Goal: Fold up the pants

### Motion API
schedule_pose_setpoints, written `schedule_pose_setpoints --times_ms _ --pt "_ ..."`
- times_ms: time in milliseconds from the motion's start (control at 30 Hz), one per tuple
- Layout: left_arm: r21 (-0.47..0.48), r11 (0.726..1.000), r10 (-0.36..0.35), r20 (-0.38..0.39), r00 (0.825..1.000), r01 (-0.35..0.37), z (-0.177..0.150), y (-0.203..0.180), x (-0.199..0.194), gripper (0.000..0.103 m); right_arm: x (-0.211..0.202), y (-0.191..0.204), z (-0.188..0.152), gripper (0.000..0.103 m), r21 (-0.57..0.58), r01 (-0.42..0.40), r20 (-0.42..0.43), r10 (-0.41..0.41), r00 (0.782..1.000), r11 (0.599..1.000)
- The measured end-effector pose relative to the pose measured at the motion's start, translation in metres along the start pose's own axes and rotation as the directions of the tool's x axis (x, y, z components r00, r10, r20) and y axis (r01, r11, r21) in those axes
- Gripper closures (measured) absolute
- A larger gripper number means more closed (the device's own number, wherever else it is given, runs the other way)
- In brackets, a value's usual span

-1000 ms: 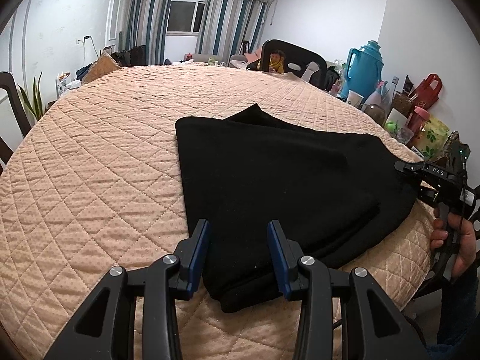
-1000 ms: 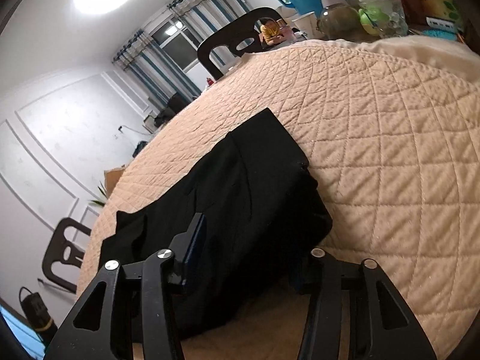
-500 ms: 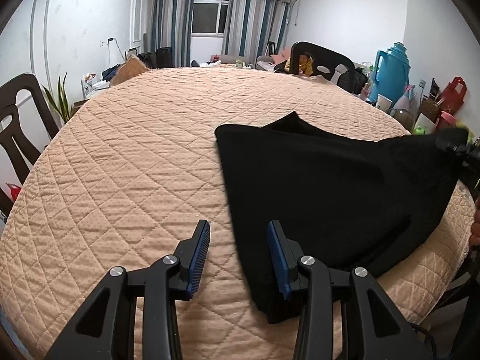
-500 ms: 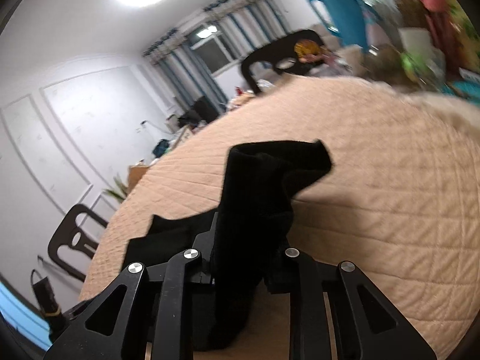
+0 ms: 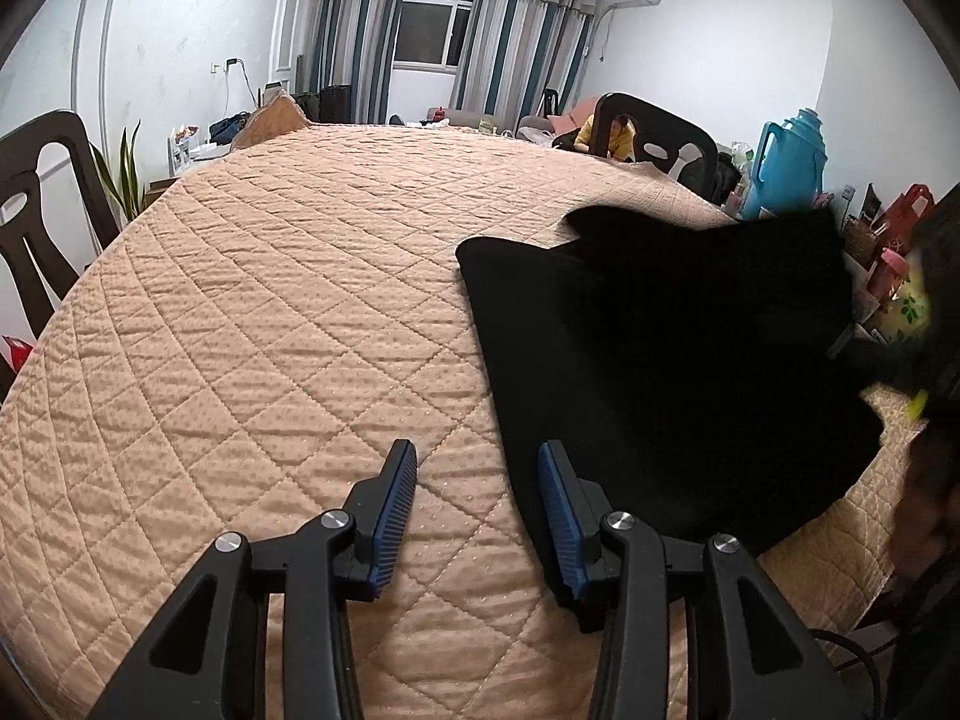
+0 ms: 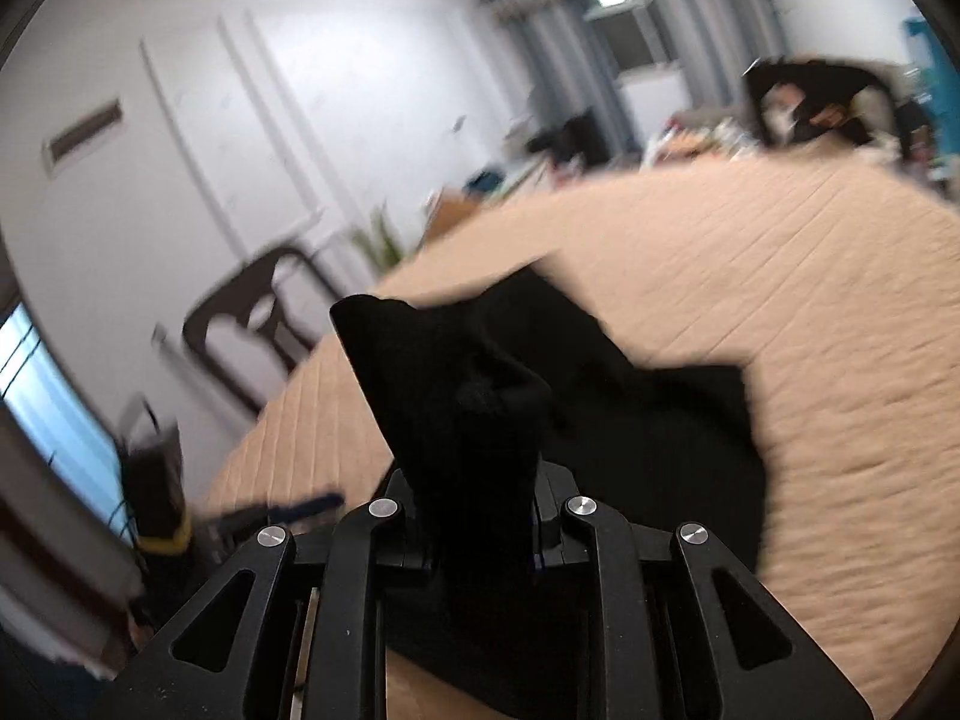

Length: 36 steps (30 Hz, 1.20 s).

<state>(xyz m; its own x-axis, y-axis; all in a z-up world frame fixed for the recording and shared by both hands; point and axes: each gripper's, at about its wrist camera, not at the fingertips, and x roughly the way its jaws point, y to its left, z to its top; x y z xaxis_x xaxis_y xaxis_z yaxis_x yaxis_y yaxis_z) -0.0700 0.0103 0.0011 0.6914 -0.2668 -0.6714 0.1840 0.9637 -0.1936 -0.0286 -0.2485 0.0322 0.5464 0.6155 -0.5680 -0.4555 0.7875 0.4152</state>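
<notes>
Currently: black pants (image 5: 672, 348), right half of the left wrist view, on the quilted table cover (image 5: 270, 330), their right-hand edge raised off the surface where a second ago it lay flat. Right gripper (image 6: 480, 516): jaws have just been closing and are now clamped on a bunched fold of the cloth, which stands up between them at frame centre. Left gripper (image 5: 477, 498): jaws apart, nothing between them, over bare quilt just left of the pants' near edge. Reading: a fold-over is likely under way. Background: chair (image 5: 36, 222), blue thermos (image 5: 786, 162).
</notes>
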Motion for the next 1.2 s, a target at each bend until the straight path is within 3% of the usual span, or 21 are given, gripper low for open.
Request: schedule_pose_setpoints --times_ms 100,400,600,1033,1100,1167,1200 --pt "-0.003 1.000 -0.011 0.007 1.000 0.011 -0.002 0.002 -0.001 0.058 0.022 0.001 -0.013 0.082 -0.028 0.019 -0.052 -0.020 0.998 0.999" --pt "-0.020 1.000 -0.022 0.014 1.000 0.022 -0.004 0.006 -0.005 0.058 0.013 0.027 0.010 0.082 -0.111 0.030 0.034 -0.026 0.999 0.993" --pt "-0.041 0.998 -0.038 0.013 0.999 0.038 -0.004 0.013 -0.008 0.058 0.057 0.037 -0.010 0.080 -0.150 0.017 -0.064 -0.027 0.998 0.989" --pt "-0.054 0.998 -0.036 0.018 0.999 0.037 -0.003 0.016 -0.011 0.058 0.043 0.045 -0.019 0.077 -0.224 0.051 -0.033 -0.060 0.998 0.973" --pt "-0.062 0.998 -0.030 0.021 0.999 0.031 -0.003 0.019 -0.011 0.058 0.042 0.047 -0.019 0.069 -0.234 0.036 -0.039 -0.046 0.998 0.972" --pt "-0.075 0.997 -0.023 0.021 1.000 0.025 -0.001 0.023 -0.012 0.058 0.044 0.053 -0.021 0.054 -0.263 0.011 -0.052 -0.025 0.998 0.965" --pt "-0.080 0.997 -0.017 0.022 1.000 0.019 -0.001 0.024 -0.012 0.058 0.046 0.057 -0.021 0.053 -0.277 0.014 -0.056 -0.031 0.998 0.961"
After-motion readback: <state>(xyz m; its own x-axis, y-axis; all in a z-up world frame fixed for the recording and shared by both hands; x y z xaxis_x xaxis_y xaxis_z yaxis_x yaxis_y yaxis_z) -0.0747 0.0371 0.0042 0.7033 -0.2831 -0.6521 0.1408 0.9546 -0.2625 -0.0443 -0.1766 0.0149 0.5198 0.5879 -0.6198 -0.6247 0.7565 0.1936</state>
